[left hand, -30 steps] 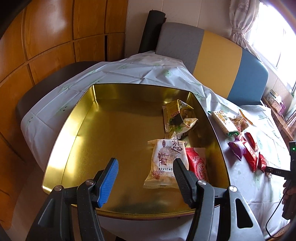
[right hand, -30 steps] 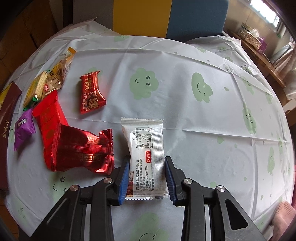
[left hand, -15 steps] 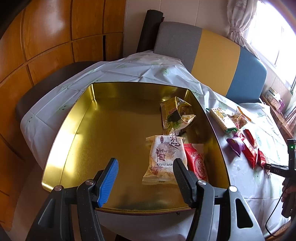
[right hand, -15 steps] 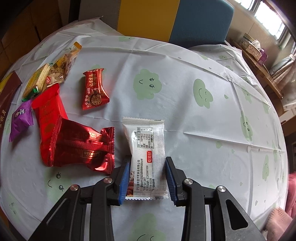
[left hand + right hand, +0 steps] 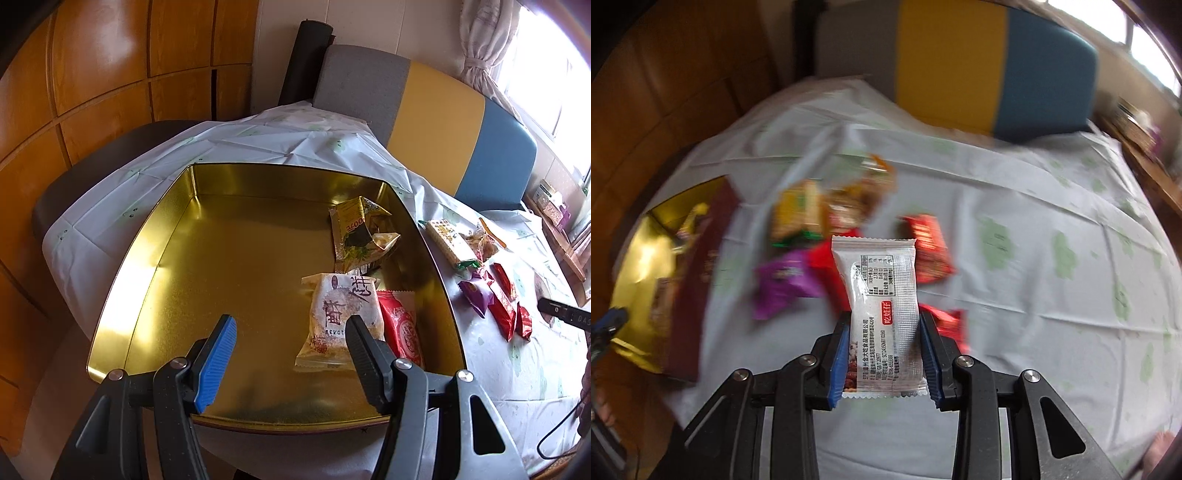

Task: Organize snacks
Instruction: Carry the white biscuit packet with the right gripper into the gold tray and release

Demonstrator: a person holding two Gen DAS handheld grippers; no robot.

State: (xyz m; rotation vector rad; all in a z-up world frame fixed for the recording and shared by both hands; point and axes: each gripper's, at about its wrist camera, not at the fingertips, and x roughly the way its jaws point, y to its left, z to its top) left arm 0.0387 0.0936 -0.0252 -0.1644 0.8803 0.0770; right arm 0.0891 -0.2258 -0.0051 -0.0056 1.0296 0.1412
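My right gripper (image 5: 884, 354) is shut on a white snack packet (image 5: 882, 314) and holds it lifted above the table. Below it lie several loose snacks: a purple packet (image 5: 783, 280), red packets (image 5: 929, 247) and a cracker pack (image 5: 799, 214). The gold tin (image 5: 639, 251) is at the left of that blurred view. My left gripper (image 5: 290, 354) is open and empty over the near edge of the gold tin (image 5: 221, 266). In the tin lie a beige pastry packet (image 5: 340, 314), a red packet (image 5: 402, 328) and a yellow-green packet (image 5: 358, 232).
The table has a white cloth with green smiley prints (image 5: 1052, 258). A grey, yellow and blue chair back (image 5: 436, 122) stands behind it. A wooden wall (image 5: 92, 92) is at the left. Loose snacks (image 5: 495, 299) lie right of the tin.
My right gripper has lifted the white packet off the table and swung left toward the tin; the view is blurred by motion. My left gripper has barely moved.
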